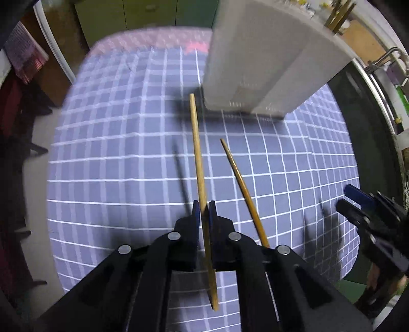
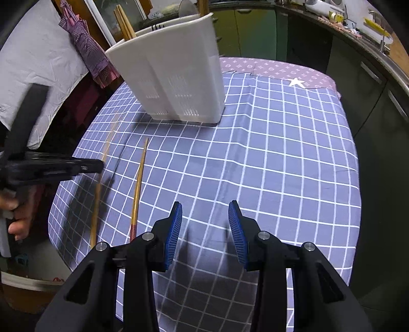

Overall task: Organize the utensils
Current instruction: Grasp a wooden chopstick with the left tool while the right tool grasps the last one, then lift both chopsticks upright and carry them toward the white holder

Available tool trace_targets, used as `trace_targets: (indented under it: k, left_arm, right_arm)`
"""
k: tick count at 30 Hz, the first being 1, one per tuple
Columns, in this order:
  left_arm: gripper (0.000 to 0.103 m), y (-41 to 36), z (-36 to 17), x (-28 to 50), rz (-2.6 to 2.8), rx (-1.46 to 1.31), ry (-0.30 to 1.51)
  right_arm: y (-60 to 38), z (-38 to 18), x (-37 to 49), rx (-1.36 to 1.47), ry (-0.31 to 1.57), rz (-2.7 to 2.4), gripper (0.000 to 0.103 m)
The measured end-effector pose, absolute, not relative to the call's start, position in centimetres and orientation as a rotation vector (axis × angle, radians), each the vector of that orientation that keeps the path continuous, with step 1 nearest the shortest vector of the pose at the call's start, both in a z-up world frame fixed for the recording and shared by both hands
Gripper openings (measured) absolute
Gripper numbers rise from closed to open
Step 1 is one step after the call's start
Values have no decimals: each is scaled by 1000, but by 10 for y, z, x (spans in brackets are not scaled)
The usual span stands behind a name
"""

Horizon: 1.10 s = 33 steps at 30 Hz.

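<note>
My left gripper is shut on a wooden chopstick and holds it above the table, its tip near the white utensil holder. A second chopstick lies on the checked tablecloth just to the right. In the right wrist view the held chopstick is blurred beside the left gripper, and the lying chopstick has a red end. My right gripper is open and empty above the cloth. The holder stands at the back with chopsticks and other utensils in it.
The table is round and covered by the blue-grey grid cloth over a pink patterned cloth. A kitchen counter curves along the right. A white sheet and folded fabric hang at the left.
</note>
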<state>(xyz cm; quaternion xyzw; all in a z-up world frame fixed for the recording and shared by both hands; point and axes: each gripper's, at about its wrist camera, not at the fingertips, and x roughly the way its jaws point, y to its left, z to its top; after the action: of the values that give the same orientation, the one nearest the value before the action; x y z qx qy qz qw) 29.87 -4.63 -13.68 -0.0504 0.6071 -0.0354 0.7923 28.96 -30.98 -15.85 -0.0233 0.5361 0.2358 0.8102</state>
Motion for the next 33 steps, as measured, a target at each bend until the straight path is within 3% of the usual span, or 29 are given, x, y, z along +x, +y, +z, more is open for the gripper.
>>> trace_targets:
  k: [5, 12, 15, 25, 28, 33]
  left_arm:
    - [6, -44, -104, 269, -97, -78, 1182]
    - [6, -36, -77, 236, -114, -8, 1034]
    - [6, -33, -72, 231, -131, -3, 1018]
    - [6, -29, -91, 244, -136, -17, 1069]
    - [6, -26, -99, 250, -126, -36, 1112]
    - [11, -20, -120, 272, -82, -59, 1199]
  right_arm:
    - [-265, -164, 294, -109, 1198, 578, 36]
    - [-191, -190, 317, -234, 1276, 590, 21]
    - [-177, -198, 325, -266, 1303, 578, 21]
    - [-152, -208, 327, -330, 1349, 559, 20]
    - [-149, -208, 326, -368, 1332, 540, 10]
    - [-152, -210, 321, -352, 1328, 548, 7]
